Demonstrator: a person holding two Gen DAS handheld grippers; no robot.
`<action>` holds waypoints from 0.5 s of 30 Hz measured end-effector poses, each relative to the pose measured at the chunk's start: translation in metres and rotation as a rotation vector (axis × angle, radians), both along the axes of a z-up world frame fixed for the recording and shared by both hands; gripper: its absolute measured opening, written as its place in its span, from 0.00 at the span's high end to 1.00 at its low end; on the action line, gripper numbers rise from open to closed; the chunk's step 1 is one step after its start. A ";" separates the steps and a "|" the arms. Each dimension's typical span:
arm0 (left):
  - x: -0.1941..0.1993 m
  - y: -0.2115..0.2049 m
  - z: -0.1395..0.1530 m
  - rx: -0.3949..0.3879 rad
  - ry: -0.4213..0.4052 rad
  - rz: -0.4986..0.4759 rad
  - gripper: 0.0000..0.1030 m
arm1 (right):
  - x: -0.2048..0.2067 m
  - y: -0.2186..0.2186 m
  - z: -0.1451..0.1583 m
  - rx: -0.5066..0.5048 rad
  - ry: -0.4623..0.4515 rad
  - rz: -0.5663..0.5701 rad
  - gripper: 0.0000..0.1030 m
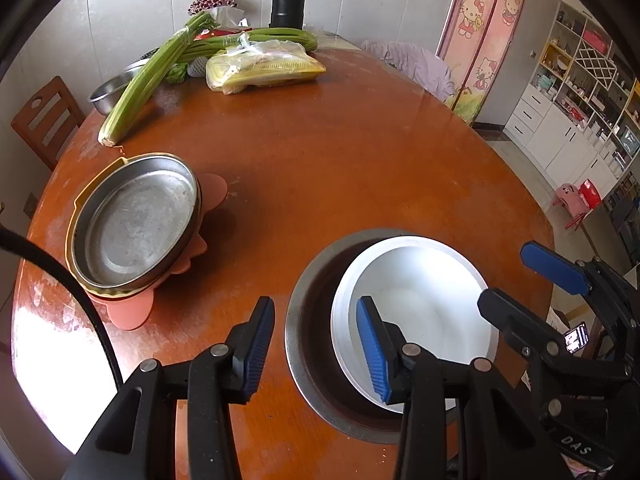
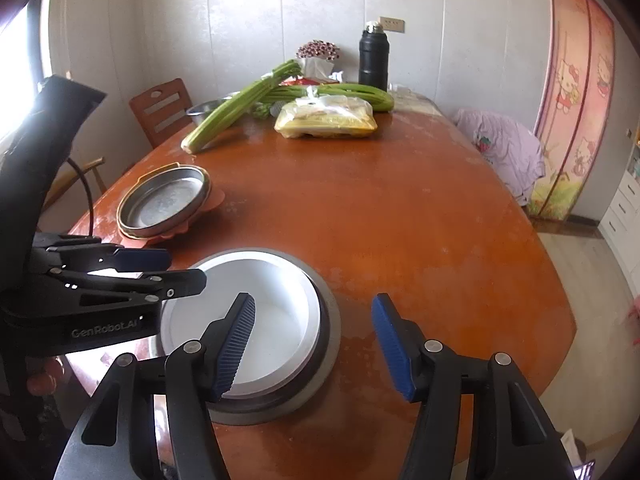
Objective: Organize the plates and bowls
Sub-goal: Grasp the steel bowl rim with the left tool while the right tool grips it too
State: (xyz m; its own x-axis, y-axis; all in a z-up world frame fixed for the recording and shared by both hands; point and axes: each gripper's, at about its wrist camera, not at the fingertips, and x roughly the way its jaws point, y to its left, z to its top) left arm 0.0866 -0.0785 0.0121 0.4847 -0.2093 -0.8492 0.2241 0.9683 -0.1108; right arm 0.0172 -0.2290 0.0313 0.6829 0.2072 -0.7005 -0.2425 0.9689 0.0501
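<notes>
Low in both frames, the white bowl (image 1: 416, 312) sits nested in a steel bowl (image 1: 308, 340). Both the left gripper (image 1: 316, 344) and the right gripper (image 2: 314, 344) hover with jaws spread, gripping nothing. At centre left, a steel plate (image 1: 136, 224) is stacked on a yellow tray (image 1: 80, 200). Stacking looks nearly finished; any next grab needs jaws straddling a rim.
</notes>
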 end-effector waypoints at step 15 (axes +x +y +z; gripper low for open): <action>0.005 0.003 -0.014 0.003 -0.001 0.004 0.51 | 0.012 0.002 -0.025 0.050 0.087 0.015 0.38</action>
